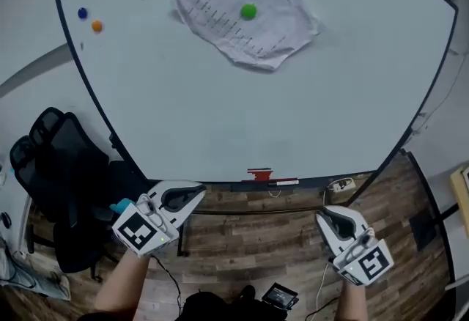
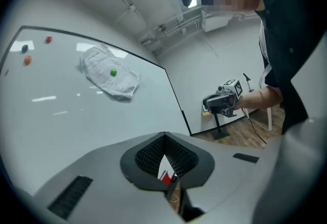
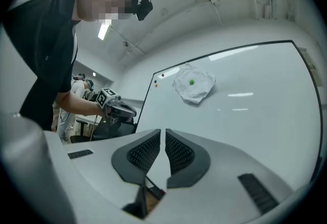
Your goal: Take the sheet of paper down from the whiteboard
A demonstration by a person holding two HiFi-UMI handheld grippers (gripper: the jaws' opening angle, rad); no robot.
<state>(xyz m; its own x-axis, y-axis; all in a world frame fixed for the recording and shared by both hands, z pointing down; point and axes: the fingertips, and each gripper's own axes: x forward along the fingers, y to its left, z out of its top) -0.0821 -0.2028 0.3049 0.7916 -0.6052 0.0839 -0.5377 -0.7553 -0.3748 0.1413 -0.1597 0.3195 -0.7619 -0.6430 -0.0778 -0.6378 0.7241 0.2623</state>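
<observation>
1. The crumpled white sheet of paper (image 1: 220,1) hung at the upper centre of the frame on the white whiteboard (image 1: 293,107), pinned by a round green magnet (image 1: 248,12).
2. The left gripper (image 1: 192,197) and right gripper (image 1: 327,219), both low in the frame, had their fingers clenched on nothing.
3. The paper looked light, limp and easily torn, so its free lower edge seemed the best place to pinch it.

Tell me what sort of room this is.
Probably an office or meeting room. A large whiteboard has a crumpled sheet of paper pinned to it by a green magnet. A black mesh office chair stands beside it on wood-plank flooring.
</observation>
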